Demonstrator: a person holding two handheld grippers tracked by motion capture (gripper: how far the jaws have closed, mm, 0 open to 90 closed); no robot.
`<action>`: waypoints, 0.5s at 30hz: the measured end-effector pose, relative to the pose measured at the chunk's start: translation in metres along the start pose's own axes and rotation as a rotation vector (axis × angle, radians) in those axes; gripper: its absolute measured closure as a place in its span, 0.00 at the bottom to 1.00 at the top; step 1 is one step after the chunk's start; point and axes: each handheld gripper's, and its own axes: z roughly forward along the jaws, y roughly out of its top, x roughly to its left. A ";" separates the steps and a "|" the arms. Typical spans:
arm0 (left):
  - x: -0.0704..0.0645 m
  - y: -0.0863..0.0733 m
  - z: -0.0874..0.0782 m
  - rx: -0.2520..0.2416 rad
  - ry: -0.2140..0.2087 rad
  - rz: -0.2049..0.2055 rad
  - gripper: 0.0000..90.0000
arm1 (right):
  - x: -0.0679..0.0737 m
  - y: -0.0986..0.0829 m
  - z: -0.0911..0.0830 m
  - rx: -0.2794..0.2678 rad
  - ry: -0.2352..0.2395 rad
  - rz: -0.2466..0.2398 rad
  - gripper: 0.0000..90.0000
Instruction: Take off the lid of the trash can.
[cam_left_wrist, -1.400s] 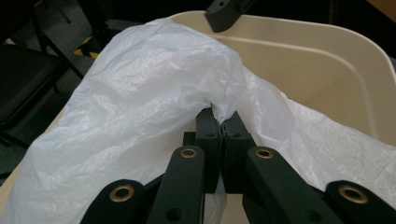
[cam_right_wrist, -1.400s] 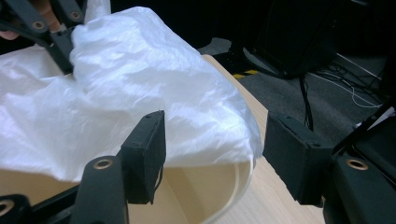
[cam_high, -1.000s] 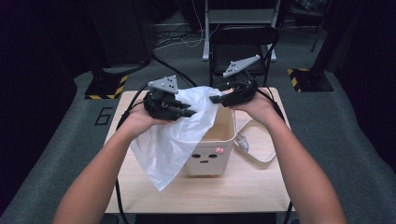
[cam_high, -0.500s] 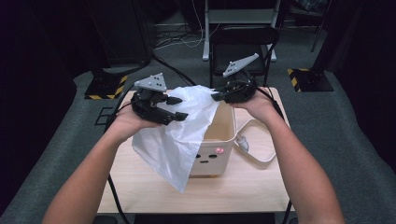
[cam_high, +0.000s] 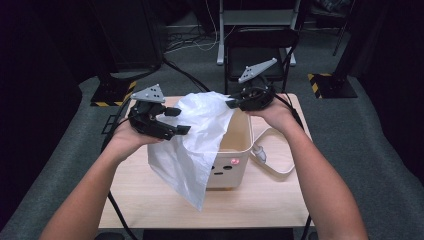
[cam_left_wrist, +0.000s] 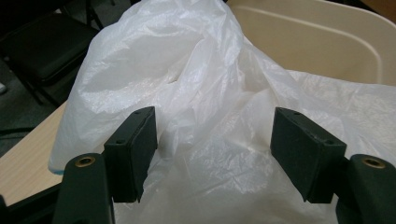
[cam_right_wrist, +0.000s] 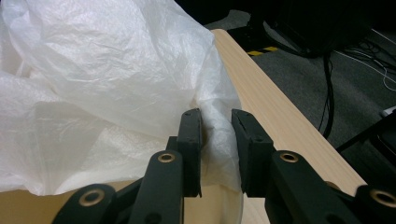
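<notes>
A: Where's the plastic bag (cam_high: 195, 145) seen?
B: Draped over the bin (cam_high: 235, 150) on the table (cam_high: 280, 200), hanging down its front-left side.
A: Left gripper (cam_left_wrist: 212, 154)?
B: Jaws spread wide, bag film betw. them, not pinched.
A: Right gripper (cam_right_wrist: 217, 140)?
B: Narrow gap, a bag fold caught betw. the pads at the bin's far rim.

I count one thin white plastic bag (cam_high: 192, 145) and one cream plastic bin with a small face on its front (cam_high: 231, 167) — both on one light wooden table (cam_high: 150, 200). Two black two-jaw grippers — left (cam_high: 172, 122), right (cam_high: 231, 104). One black folding chair (cam_high: 260, 42) behind.
</notes>
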 end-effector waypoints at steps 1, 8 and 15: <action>0.000 0.000 0.002 0.001 0.001 -0.004 0.36 | 0.000 0.000 0.000 -0.001 0.000 0.000 0.81; 0.003 0.006 0.012 0.005 0.053 -0.020 0.50 | -0.001 -0.001 0.000 -0.004 -0.003 0.002 0.81; 0.008 0.012 0.006 0.011 0.060 0.021 0.75 | 0.003 0.001 -0.001 -0.012 -0.019 -0.030 0.82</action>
